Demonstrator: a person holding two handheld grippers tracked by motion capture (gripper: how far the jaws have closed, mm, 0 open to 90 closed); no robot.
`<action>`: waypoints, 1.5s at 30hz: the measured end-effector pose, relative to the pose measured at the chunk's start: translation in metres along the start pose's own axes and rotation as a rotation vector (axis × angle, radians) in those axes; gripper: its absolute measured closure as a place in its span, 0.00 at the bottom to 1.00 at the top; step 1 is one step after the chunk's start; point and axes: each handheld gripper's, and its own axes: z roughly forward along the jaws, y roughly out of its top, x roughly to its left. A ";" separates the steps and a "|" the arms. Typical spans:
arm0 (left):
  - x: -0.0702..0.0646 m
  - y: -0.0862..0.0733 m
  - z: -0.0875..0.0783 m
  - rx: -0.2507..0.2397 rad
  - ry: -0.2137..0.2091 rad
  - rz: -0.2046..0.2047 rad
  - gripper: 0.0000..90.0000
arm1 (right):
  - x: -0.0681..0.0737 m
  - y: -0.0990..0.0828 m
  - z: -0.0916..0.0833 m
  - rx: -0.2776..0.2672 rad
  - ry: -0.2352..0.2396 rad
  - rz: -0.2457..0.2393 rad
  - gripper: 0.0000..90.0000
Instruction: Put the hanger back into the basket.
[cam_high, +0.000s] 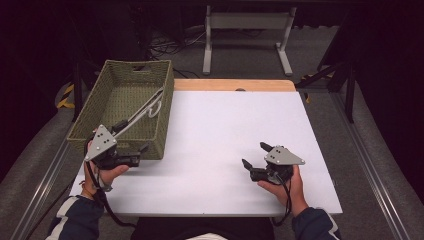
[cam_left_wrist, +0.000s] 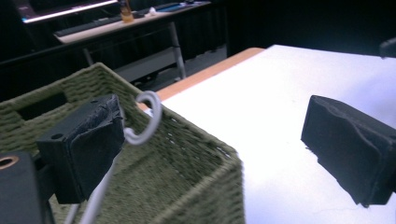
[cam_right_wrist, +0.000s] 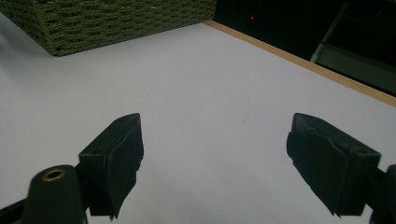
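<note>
Hanger first: the pale wire piece, which reads as a hanger, lies slanted inside the green woven basket at the upper left of the high view. One end is down by the near wall and the other is propped up towards the right-hand rim.

Starting nearest, at the lower right of the high view, the right gripper hovers over bare white desk, jaws spread wide with nothing between them. No trouble there, though it is well apart from the basket and too far off to steady it.

Over at the lower left, the left gripper sits right at the basket's near corner. Its jaws are also wide apart and grip nothing. In the left gripper view the hanger's curled hook sits just beside the left-hand pad, and I cannot tell whether they touch.

That's the danger spot, I'd say. If this gripper pulls off sideways, the pad could catch the hook and drag the hanger up over the rim, or flip it out onto the desk.

Further in, the hanger looks propped rather than lying flat, so a knock on the basket wall might send it sliding. The basket itself stands at the desk's left edge, and a firm shove from the gripper could push it partly off.
</note>
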 end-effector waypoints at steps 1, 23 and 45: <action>-0.002 -0.001 0.000 0.003 -0.002 0.009 0.07 | 0.000 0.000 0.000 -0.001 0.000 0.003 0.21; -0.043 -0.027 0.011 0.025 -0.076 0.051 0.05 | 0.011 0.001 0.001 -0.019 0.021 -0.025 0.19; -0.058 -0.057 0.031 0.102 -0.124 0.045 0.06 | 0.019 -0.014 -0.009 -0.009 0.025 -0.046 0.18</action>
